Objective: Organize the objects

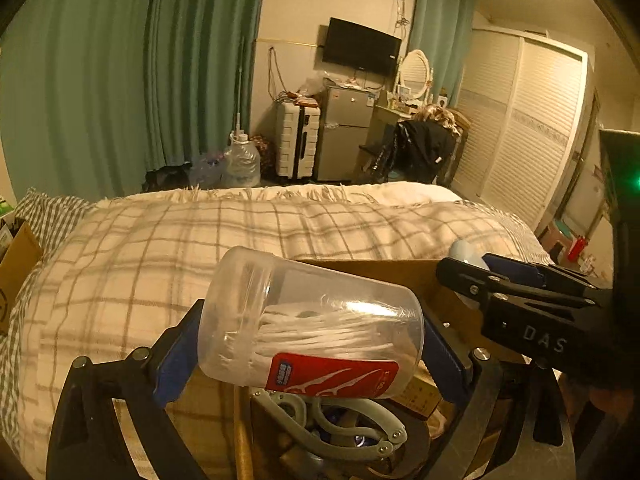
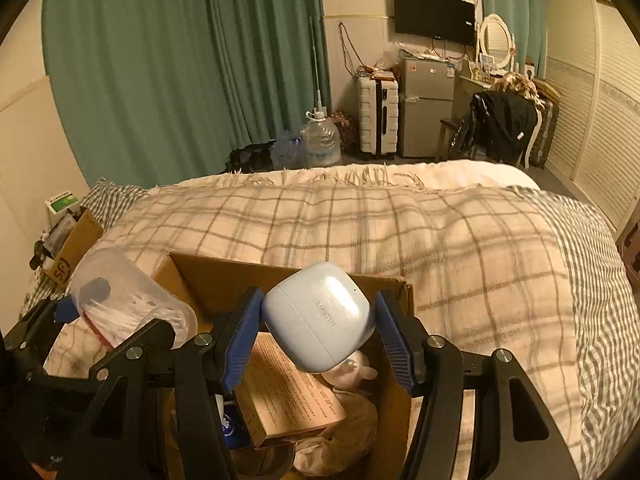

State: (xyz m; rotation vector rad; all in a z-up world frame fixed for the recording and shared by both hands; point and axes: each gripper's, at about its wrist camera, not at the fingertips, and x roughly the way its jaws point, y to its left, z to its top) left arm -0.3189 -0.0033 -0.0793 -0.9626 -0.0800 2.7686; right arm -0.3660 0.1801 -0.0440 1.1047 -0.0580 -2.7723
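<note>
My left gripper (image 1: 312, 340) is shut on a clear plastic jar of floss picks (image 1: 308, 324) with a red label, held on its side above an open cardboard box (image 1: 384, 270). The jar also shows in the right wrist view (image 2: 128, 300). My right gripper (image 2: 318, 330) is shut on a pale blue Huawei earbud case (image 2: 320, 316), held over the same box (image 2: 280, 276). The right gripper shows in the left wrist view (image 1: 520, 292) at the right. The box holds a grey folding tool (image 1: 340, 424), a paper-wrapped packet (image 2: 288, 392) and a plush toy (image 2: 352, 368).
The box sits on a bed with a plaid blanket (image 2: 400, 232). Another cardboard box (image 2: 76, 240) with items stands at the bed's left edge. Beyond the bed are water jugs (image 2: 320, 144), a suitcase (image 2: 378, 116), a small fridge (image 2: 426, 108) and a chair with clothes (image 2: 504, 124).
</note>
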